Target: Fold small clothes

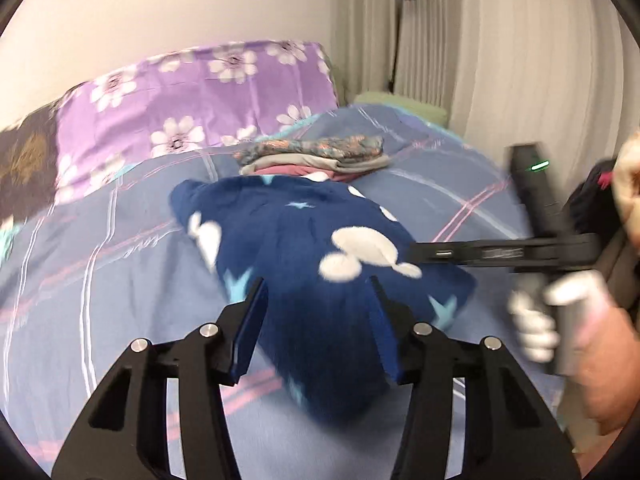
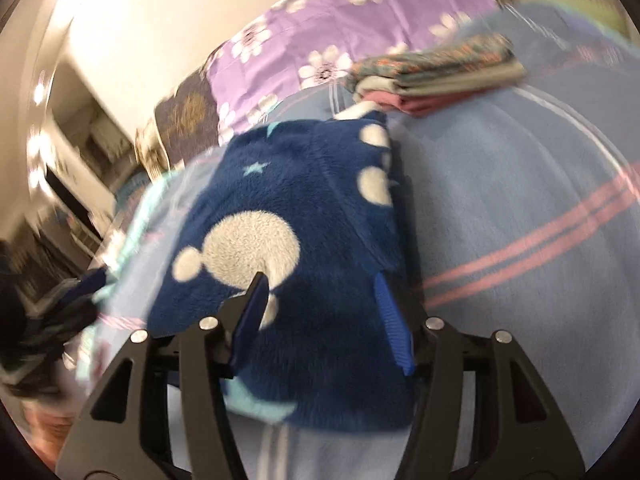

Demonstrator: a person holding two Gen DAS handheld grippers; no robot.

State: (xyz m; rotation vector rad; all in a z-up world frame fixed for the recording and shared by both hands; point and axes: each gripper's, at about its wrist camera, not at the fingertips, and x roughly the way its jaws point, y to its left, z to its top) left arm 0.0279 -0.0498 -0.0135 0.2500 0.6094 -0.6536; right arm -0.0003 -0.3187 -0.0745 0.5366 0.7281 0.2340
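Note:
A folded navy fleece garment with white blobs and pale stars lies on the blue plaid bed cover. My left gripper hovers over its near end. The jaws stand apart and the fleece shows in the gap, wider than the jaws, with no pad visibly pressing on it. In the right wrist view the same garment lies under my right gripper, whose jaws are also apart over its near edge. The right tool's black body reaches in from the right, held by a white-gloved hand.
A stack of folded clothes sits just beyond the fleece. A purple flowered pillow lies at the head of the bed against the wall. White curtains hang at the far right. Both views are blurred.

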